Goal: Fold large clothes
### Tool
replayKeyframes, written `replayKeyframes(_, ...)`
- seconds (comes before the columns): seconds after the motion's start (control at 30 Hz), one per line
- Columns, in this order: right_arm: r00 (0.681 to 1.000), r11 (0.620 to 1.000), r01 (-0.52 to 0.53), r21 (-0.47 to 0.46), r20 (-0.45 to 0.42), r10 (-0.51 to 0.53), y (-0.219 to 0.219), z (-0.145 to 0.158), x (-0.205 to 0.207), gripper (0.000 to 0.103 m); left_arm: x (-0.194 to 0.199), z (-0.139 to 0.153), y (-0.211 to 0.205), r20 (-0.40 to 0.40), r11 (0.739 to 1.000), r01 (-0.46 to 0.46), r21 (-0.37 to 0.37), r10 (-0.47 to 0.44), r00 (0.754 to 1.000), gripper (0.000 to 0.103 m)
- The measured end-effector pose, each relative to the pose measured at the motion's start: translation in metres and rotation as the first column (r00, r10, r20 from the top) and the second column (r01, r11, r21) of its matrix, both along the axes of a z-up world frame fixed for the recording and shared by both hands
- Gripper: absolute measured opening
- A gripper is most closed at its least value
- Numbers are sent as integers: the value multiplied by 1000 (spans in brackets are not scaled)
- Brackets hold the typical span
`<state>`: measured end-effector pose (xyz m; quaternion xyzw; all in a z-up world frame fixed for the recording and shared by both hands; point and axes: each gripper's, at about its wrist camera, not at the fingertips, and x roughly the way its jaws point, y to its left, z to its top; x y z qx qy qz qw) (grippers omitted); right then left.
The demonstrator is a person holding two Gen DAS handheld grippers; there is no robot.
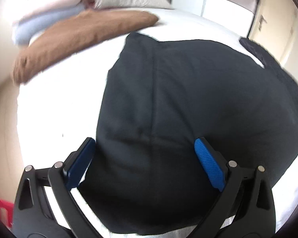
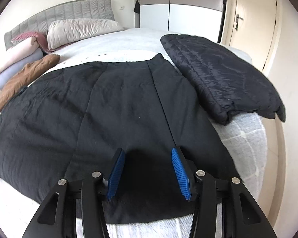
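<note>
On the white bed, from left to right: a grey padded headboard, a stack of folded pink and pale-blue bedding, a brown cushion, a pale pillow. Centre: the large black garment spread flat, reaching the bed's near edge. Right of it, overlapping its edge, a folded dark quilted jacket. Behind, a white-and-grey wardrobe; far right, a cream door with handle. Left gripper: blue pads wide apart over the garment, clamping nothing. Right gripper: pads narrower, parted, cloth beneath, nothing pinched.
</note>
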<state>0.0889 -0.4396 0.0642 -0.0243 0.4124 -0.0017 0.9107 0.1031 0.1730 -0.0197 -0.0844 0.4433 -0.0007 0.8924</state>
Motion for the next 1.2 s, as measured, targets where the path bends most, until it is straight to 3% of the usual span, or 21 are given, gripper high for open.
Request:
replayKeyframes(0.03,1000,1000,-2,-4,3,2,-1,1,-2,49,0,-5,10,-23,997,-15,-79,13,1000,101)
replayKeyframes(0.1,1000,1000,-5,-9,4,5,-2,2,-4,49,-3,-7,14,-29,992,-19,-124,16,999,101)
replayKeyframes(0.23,1000,1000,-6,-22,12,6,-4,0,-14,49,-11,0,1,10,1000,-3,-30,3,1000,101)
replayKeyframes(0.67,999,998,-40,-52,26,41,-3,9,-39,56,-22,17,6,-18,999,-51,15,51,999,101)
replayKeyframes(0.77,999,998,-41,-52,23,42,-3,12,-45,60,-30,26,7,-28,996,-77,54,79,996,100)
replayKeyframes(0.83,1000,998,-12,-57,18,13,-4,16,-46,72,-35,37,8,-26,993,-93,73,95,995,100)
replayKeyframes(1.1,998,997,30,66,52,-34,5,53,-67,89,-50,71,-3,-58,995,-95,-27,93,994,100)
replayKeyframes(1.2,997,993,71,98,34,-74,12,62,-74,93,-56,79,-25,-57,996,-85,-18,84,995,100)
